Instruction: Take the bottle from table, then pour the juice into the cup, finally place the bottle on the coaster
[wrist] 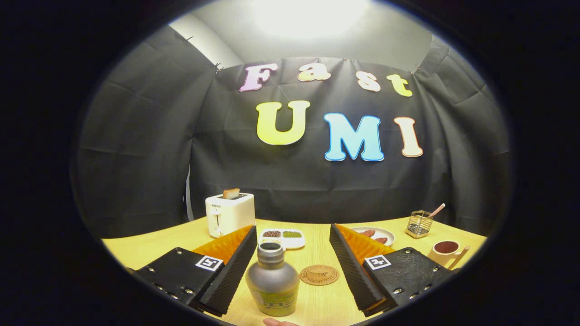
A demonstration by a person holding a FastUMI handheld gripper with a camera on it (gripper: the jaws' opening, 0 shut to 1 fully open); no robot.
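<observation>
Gripper view: the fingers (290, 267) are wide apart, with the open grey bottle (272, 283) standing between them. The round coaster (319, 275) lies at its 2 o'clock.

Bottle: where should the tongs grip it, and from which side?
Grip the bottle on its wide round body, below the narrow neck, coming straight ahead along the table. It stands upright with its mouth open, already between the open tongs, nearer one finger, so centre first, then close level. The coaster lies just beside it.
</observation>
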